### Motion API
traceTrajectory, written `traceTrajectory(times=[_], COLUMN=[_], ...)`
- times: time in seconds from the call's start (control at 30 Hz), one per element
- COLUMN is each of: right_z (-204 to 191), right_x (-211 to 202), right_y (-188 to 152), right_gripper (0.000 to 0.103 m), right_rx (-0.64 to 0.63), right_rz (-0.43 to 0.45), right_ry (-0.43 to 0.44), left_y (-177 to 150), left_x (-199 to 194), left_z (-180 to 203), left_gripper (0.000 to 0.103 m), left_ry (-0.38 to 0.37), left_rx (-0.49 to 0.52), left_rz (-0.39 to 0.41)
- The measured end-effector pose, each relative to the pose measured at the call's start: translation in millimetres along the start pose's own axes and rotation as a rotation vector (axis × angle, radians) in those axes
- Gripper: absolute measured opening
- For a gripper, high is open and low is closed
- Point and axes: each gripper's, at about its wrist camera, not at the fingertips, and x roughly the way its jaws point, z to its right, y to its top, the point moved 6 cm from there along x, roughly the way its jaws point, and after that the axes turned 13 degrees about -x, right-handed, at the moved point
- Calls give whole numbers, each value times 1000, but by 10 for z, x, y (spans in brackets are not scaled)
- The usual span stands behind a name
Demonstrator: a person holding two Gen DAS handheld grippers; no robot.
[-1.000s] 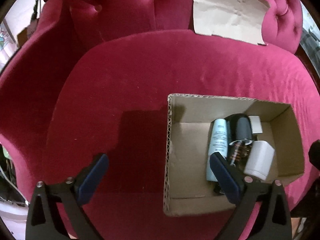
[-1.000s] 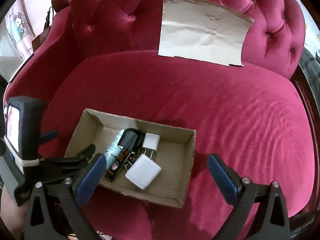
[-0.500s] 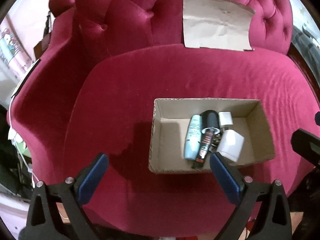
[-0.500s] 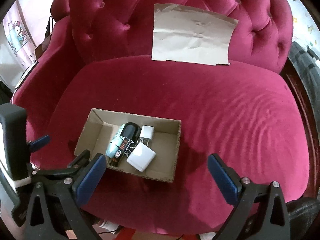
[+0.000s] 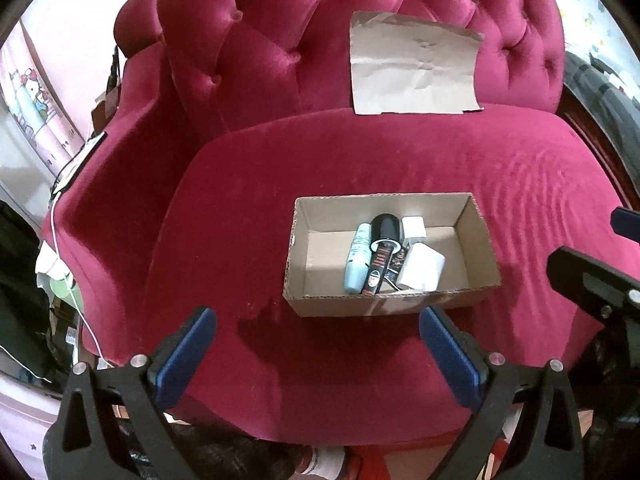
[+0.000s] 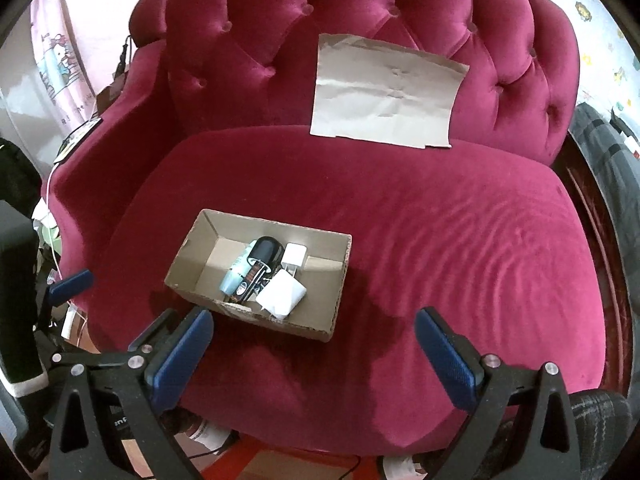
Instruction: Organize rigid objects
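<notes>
Cardboard box (image 5: pixel 390 304) sits mid-seat on the red armchair (image 5: pixel 248 240), holding a pale tube (image 5: pixel 357 262), black bottle (image 5: pixel 385 229) and white chargers (image 5: pixel 422 270). Left gripper (image 5: pixel 318 354) and right gripper (image 6: pixel 316 354): jaws released, empty, near the box's front side. Sorting looks complete; next move likely none, or a final check.

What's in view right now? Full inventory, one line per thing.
armchair: 1, crimson velvet, tufted back, fills both views
cardboard sheet: 1, brown, leaning on the backrest
cardboard box: 1, brown, open top, on the seat cushion
pale blue tube: 1, in the box, leftmost item
black bottle: 1, black with printed label, in the box beside the tube
small white charger: 1, white, near the box's back wall
large white adapter: 1, white, nearer the front wall
left tongs: 1, black with blue pads, open, empty
right tongs: 1, black with blue pads, open, empty
</notes>
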Motion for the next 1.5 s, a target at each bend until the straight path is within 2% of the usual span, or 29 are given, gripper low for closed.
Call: traceTrajectory(times=[0.37, 1.5], right_z=[-95, -117], right_x=[-175, -227], right_y=[-105, -147], right_gripper=[103, 103], right_rx=[-34, -19], right_rz=[44, 69], right_ry=[-9, -6], left_y=[-96, -145], left_x=[-249, -360], left_z=[77, 113], left_gripper=[103, 103], left_ry=[-43, -20], left_rx=[-20, -6], left_rz=[39, 57])
